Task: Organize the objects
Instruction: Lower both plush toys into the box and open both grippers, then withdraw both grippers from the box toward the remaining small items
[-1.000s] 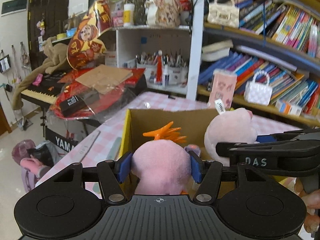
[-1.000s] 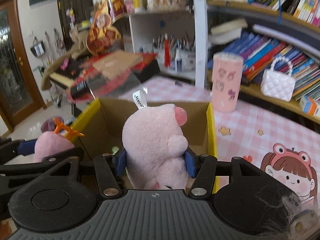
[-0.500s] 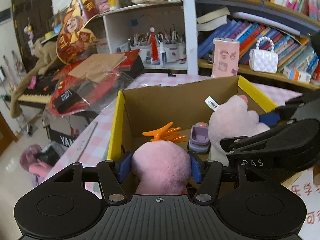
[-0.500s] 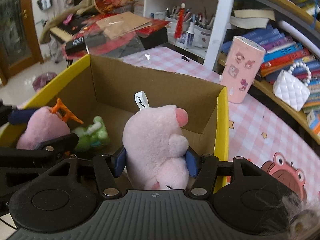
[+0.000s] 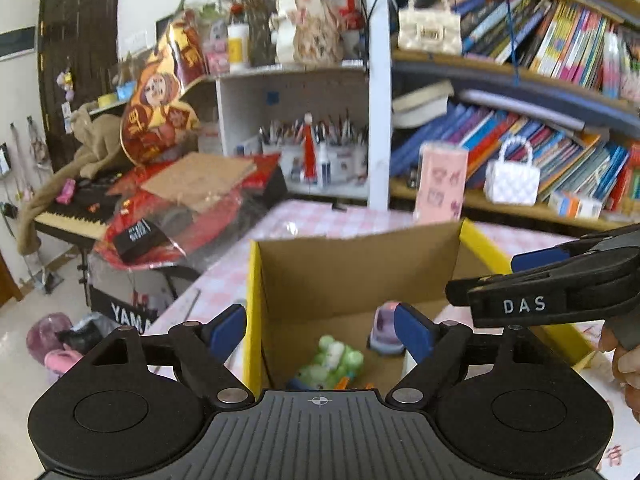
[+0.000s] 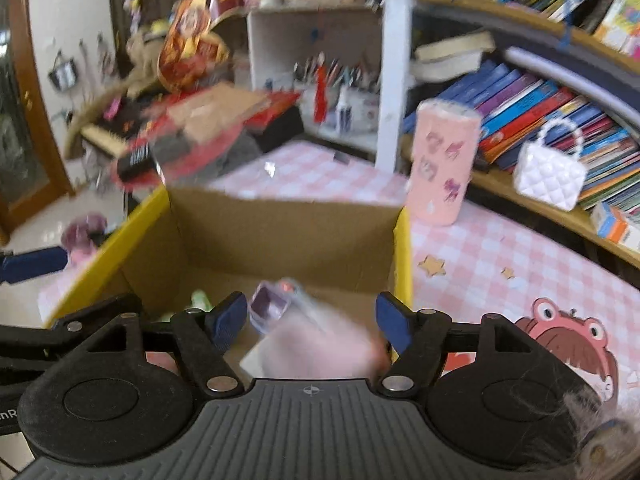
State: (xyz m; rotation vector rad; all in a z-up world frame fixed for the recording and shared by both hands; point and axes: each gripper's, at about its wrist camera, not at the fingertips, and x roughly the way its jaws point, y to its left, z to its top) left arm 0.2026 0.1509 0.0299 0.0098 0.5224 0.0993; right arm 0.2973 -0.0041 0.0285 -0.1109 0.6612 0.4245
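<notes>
An open cardboard box point(image 5: 253, 300) with yellow edges stands on the pink checked table. My left gripper point(image 5: 320, 332) hangs over its near left side, jaws opening and nothing between them. A green toy point(image 5: 332, 362) and a purple toy car point(image 5: 386, 328) lie on the box floor below. My right gripper point(image 6: 311, 321) is over the box point(image 6: 402, 264) too, jaws opening. The pink pig plush point(image 6: 320, 346) is a blur just under them, clear of both pads. In the left wrist view the right gripper point(image 5: 496, 276) reaches in from the right.
A pink cylinder tin point(image 6: 444, 164) stands on the checked cloth point(image 6: 500, 264) behind the box. Shelves of books with a small white handbag point(image 6: 550, 174) run along the back and right. A keyboard piled with red packaging point(image 5: 168, 208) sits to the left, beyond the table edge.
Both grippers have opened. The pink plush with the orange tuft has dropped out from between the left jaws. The pig plush has slipped down out of the right jaws into the box.
</notes>
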